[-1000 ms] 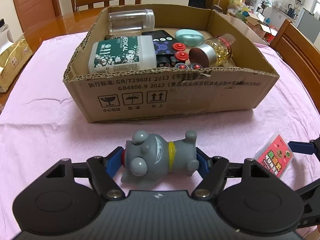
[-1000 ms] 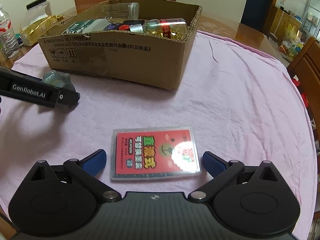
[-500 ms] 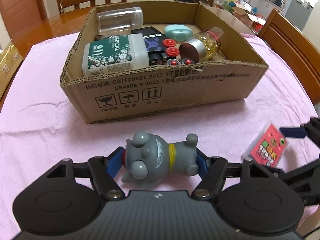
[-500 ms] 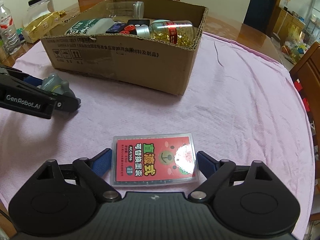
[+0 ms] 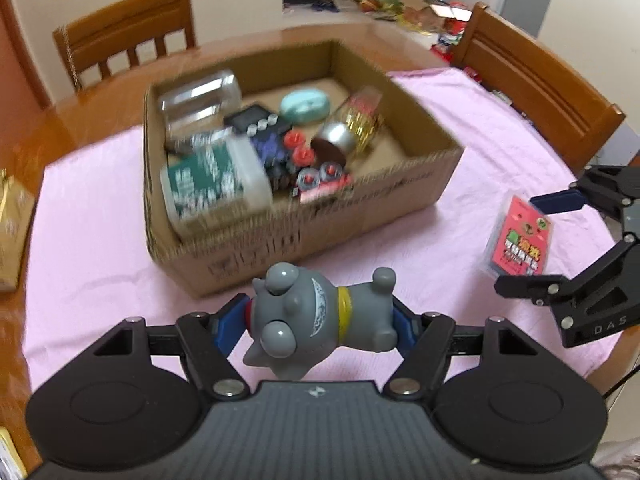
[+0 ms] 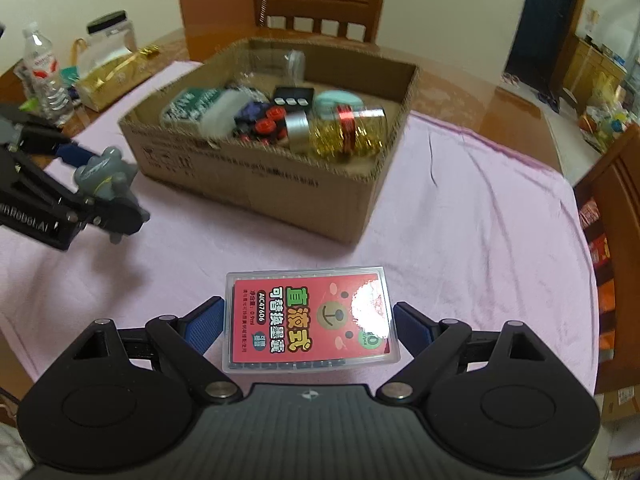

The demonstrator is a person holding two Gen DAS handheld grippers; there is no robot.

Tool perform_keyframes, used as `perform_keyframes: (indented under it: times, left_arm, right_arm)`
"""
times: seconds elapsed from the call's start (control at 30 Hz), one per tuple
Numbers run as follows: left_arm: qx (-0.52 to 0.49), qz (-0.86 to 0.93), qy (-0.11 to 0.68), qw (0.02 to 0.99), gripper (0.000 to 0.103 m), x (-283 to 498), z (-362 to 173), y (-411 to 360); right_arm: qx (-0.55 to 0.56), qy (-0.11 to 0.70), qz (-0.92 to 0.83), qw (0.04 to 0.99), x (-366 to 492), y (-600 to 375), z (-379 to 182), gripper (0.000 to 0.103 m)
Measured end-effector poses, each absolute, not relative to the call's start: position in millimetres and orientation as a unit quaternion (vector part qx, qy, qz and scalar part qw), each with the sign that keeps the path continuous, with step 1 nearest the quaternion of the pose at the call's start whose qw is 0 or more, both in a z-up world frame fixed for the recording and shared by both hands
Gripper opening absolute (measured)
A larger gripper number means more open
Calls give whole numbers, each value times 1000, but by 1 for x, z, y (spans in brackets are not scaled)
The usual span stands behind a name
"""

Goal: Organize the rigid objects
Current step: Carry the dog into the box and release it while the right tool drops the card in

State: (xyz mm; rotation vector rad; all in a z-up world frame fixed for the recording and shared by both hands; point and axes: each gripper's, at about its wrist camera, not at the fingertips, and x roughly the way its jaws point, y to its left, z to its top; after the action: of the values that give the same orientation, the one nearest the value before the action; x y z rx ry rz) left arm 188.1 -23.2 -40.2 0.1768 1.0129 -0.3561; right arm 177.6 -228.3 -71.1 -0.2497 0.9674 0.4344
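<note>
My left gripper (image 5: pixel 318 322) is shut on a grey toy animal (image 5: pixel 316 318) with a yellow collar and holds it above the pink cloth, in front of the cardboard box (image 5: pixel 360 204). The toy also shows in the right wrist view (image 6: pixel 106 182). My right gripper (image 6: pixel 308 326) is shut on a clear plastic case with a red label (image 6: pixel 310 318), lifted off the cloth; the case also shows in the left wrist view (image 5: pixel 520 242). The box (image 6: pixel 280 184) holds a green-labelled bottle (image 5: pixel 212 182), a clear jar (image 5: pixel 200 100), a gold-filled bottle (image 6: pixel 348 130), a mint case and red-capped items.
A pink cloth (image 6: pixel 460 220) covers the wooden table. Wooden chairs stand behind (image 6: pixel 320 8) and to the right (image 5: pixel 536 80). A water bottle (image 6: pixel 44 76), a plastic jar and a gold packet (image 6: pixel 116 76) stand at the table's far left.
Both grippers have risen with their objects; the box now shows from higher up. The left gripper has swung so the box sits left of centre. The case has come off the cloth.
</note>
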Motion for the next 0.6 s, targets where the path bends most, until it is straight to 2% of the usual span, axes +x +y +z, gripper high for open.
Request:
perform_keyframes:
  times: [0.3, 0.6]
  left_arm:
    - [93, -181, 438, 876, 71, 229, -1, -37]
    - [98, -142, 425, 888, 71, 301, -5, -40]
  right_arm:
    - [-127, 420, 236, 867, 191, -226, -30, 92]
    - [-125, 382, 247, 882, 223, -213, -8, 92]
